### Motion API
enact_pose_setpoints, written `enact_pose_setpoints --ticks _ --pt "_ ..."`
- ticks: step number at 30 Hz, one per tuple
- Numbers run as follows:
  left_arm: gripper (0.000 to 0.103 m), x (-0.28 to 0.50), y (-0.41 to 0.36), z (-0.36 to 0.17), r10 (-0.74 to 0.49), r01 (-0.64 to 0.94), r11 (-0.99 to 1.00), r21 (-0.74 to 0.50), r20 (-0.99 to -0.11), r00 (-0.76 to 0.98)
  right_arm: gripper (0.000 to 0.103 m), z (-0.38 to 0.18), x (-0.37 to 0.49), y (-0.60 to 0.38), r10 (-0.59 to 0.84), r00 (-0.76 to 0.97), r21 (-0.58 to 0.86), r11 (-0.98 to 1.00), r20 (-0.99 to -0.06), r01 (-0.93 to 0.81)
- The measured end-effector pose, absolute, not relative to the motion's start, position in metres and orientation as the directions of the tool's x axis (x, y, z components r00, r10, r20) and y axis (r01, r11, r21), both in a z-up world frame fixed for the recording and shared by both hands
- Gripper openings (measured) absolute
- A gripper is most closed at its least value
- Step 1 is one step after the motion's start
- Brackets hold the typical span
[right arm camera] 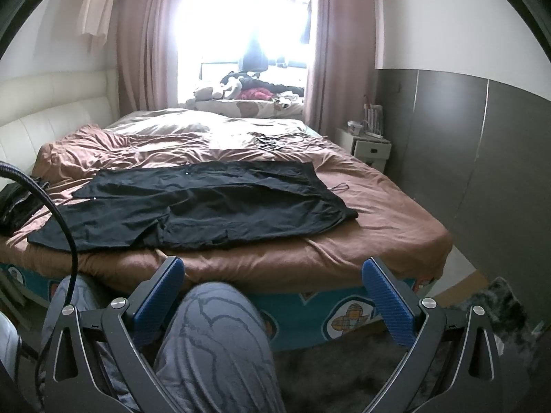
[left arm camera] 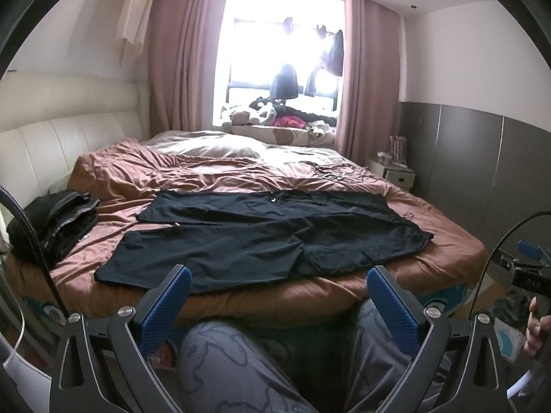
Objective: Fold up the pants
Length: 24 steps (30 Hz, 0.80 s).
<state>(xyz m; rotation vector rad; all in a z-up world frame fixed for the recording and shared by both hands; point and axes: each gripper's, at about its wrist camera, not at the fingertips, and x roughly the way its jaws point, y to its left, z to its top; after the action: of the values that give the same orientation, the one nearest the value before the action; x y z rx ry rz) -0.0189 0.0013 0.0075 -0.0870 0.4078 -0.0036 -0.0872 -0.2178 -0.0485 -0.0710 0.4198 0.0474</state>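
Black pants (left arm camera: 261, 237) lie spread flat across the near part of the bed, their legs running off to the left; the right wrist view shows the same pants (right arm camera: 206, 206). My left gripper (left arm camera: 279, 275) is open, held back from the bed's near edge above the person's knees, with nothing between its blue pads (left arm camera: 168, 306). My right gripper (right arm camera: 272, 265) is also open and empty, short of the bed edge, over a knee in grey patterned trousers (right arm camera: 213, 337). Part of the right gripper and a hand (left arm camera: 535, 323) show at the left wrist view's right edge.
A brown crumpled sheet covers the bed (left arm camera: 310, 296). A pile of dark clothes (left arm camera: 58, 223) sits at the bed's left edge. Thin cables (right arm camera: 272, 141) lie further back on the bed. A white nightstand (right arm camera: 368, 144) stands to the right by grey wardrobe doors (right arm camera: 482, 158).
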Motion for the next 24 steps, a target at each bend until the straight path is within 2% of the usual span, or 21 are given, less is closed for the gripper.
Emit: enact_pose_setpoints --ticks 24 --pt "0.103 -0.036 0.005 0.005 -0.009 -0.023 0.997 -0.080 -0.383 0.924 0.103 -0.051 -0.100 -0.217 0.035 0.924 -0.070 0.995 -0.382 -0.067"
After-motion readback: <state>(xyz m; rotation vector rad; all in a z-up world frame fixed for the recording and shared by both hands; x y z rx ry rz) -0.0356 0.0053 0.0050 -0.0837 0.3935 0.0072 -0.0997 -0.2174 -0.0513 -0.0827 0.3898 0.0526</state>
